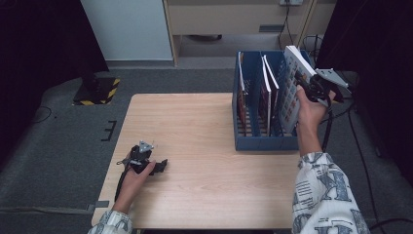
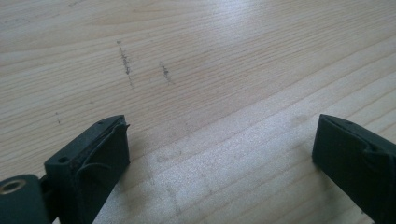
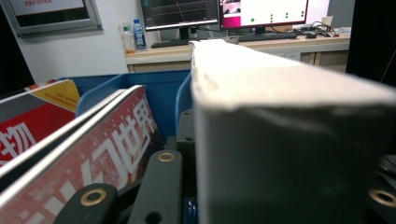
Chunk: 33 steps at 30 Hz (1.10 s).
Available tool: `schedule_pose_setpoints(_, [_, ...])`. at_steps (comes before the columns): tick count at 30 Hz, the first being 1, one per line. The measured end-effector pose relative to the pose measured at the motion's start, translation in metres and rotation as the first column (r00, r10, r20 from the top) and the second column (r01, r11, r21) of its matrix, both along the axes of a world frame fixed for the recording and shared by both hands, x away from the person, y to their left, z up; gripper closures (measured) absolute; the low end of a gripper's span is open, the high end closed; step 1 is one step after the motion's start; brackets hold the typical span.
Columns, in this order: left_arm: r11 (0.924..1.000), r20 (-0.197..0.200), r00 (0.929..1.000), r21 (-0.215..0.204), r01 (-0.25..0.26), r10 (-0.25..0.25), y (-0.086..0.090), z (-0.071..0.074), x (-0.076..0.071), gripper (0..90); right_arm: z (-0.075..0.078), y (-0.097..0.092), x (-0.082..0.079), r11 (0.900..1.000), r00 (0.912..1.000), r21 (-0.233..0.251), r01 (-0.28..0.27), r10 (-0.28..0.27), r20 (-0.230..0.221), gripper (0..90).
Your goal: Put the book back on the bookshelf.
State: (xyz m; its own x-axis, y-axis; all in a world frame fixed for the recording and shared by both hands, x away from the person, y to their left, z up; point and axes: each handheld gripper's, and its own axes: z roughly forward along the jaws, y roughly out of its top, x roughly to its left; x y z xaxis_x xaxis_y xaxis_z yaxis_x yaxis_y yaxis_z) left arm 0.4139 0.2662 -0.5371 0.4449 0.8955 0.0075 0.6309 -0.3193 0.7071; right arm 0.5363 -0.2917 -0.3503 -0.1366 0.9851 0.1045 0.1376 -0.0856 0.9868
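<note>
High view puts the action in the upper right of the frame: the right gripper [image 1: 311,87] has a thick white book [image 1: 297,73] pinched between its jaws and holds it over the rightmost slot of the blue file rack [image 1: 263,142]. The book's lower part looks to be already inside the slot while its top corner sticks out well above the rim, tilted, so I'd call it partway in, not seated yet.

Right gripper view looks straight along the book's pale page edge [image 3: 280,121], clamped between the jaws, with the red-covered books [image 3: 70,154] just to the left of it in the neighbouring slots. Those already stand in the rack, two of them in the middle compartment and one in the left as far as I can tell, so most of the filing looks done.

Over at the lower left the left gripper [image 1: 155,167] rests on the wooden table [image 1: 195,146], jaws spread wide with nothing but bare wood between them.

Still to do, I reckon: lower the book until it bottoms out, let go, pull the hand away. I can't spot any more loose books on the table.
</note>
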Motion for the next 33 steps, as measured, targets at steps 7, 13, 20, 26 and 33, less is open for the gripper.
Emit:
schedule_pose_setpoints(7, [1.0000,0.000,1.0000,0.000,0.001,-0.001,0.000,0.000,0.000,3.0,-0.012,-0.003,-0.001,0.9999,0.9999,0.010,-0.012,0.012,-0.007,73.7])
schedule_pose_setpoints(13, [1.0000,0.000,1.0000,0.000,0.004,-0.004,-0.001,0.000,0.000,3.0,-0.021,-0.002,-0.001,0.9998,0.9997,0.008,-0.018,0.018,-0.016,73.6])
schedule_pose_setpoints(20, [1.0000,0.000,1.0000,0.000,0.004,-0.004,-0.001,0.000,0.000,3.0,-0.034,0.002,0.001,0.9996,0.9995,0.016,-0.021,0.022,-0.022,73.6])
schedule_pose_setpoints(26, [1.0000,0.000,1.0000,0.000,0.004,-0.004,-0.001,0.000,0.000,3.0,-0.037,0.004,-0.002,0.9995,0.9995,0.019,-0.026,0.026,-0.017,73.4])
schedule_pose_setpoints(33, [1.0000,-0.001,1.0000,0.000,0.004,-0.004,-0.001,0.000,0.000,3.0,-0.041,0.003,-0.008,0.9991,0.9989,0.009,-0.042,0.042,-0.022,72.9])
